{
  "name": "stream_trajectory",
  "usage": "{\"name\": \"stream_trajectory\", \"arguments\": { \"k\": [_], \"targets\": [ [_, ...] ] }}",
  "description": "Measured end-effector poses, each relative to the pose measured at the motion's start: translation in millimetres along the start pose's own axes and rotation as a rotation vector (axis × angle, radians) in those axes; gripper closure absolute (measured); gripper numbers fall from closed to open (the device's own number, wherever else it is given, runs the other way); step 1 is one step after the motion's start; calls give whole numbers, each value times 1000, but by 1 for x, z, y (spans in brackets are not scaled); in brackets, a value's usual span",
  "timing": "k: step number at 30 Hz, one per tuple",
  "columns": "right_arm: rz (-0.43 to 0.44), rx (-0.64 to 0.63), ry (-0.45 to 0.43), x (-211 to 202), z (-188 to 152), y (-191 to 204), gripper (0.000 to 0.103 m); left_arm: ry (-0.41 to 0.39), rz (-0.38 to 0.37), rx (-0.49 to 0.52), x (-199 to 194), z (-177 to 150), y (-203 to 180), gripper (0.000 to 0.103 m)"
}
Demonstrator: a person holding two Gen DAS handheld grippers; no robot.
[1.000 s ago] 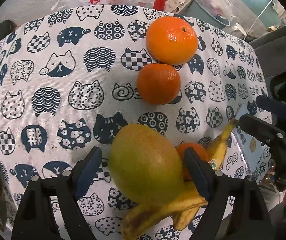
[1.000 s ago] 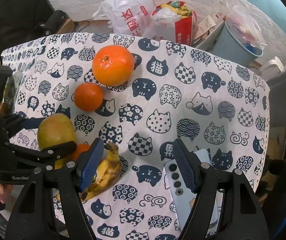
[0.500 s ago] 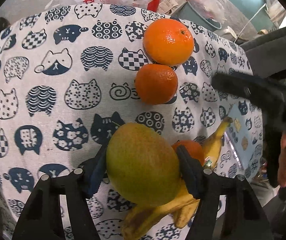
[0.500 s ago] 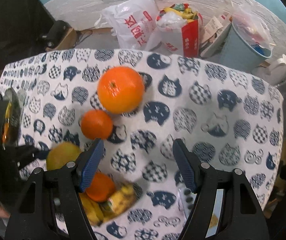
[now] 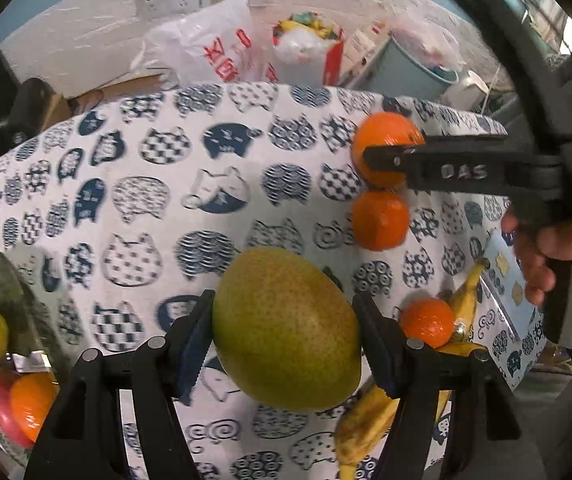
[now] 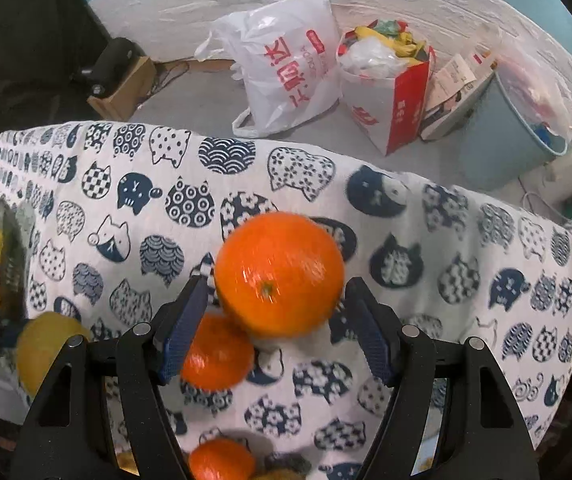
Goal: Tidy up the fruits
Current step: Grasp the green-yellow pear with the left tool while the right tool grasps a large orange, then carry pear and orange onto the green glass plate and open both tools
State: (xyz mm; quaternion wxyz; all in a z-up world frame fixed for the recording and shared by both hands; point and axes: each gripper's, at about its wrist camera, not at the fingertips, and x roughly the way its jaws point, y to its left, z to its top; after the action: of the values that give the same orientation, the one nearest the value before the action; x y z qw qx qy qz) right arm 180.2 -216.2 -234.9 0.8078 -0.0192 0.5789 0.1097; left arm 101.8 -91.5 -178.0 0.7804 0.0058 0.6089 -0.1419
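A green mango (image 5: 286, 328) is clamped in the left claw (image 5: 283, 344) and held clear of the cat-print worktop (image 5: 157, 200), apparently for sorting. To its right, the large orange (image 6: 279, 274) is framed by the right claw (image 6: 275, 332), jaws apart, pads not pressing. A smaller orange (image 6: 217, 354) crowds that approach; a banana (image 5: 366, 420) lies nearby.

The pear (image 5: 286, 332) is yellow-green; the big orange (image 6: 279, 274) bright orange; the tablecloth (image 6: 366, 184) white with navy cats.
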Motion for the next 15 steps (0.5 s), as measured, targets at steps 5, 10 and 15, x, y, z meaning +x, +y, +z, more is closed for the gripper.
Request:
{"name": "stream_trajectory", "arguments": {
  "k": [5, 10, 15],
  "targets": [
    [-26, -4, 31, 19, 7, 1, 30, -7, 15, -21, -7, 1, 15, 34],
    [-39, -19, 40, 28, 6, 2, 32, -11, 12, -38, -13, -3, 25, 34],
    [-64, -39, 28, 26, 4, 7, 34, -31, 21, -34, -21, -5, 31, 34]
  ]
}}
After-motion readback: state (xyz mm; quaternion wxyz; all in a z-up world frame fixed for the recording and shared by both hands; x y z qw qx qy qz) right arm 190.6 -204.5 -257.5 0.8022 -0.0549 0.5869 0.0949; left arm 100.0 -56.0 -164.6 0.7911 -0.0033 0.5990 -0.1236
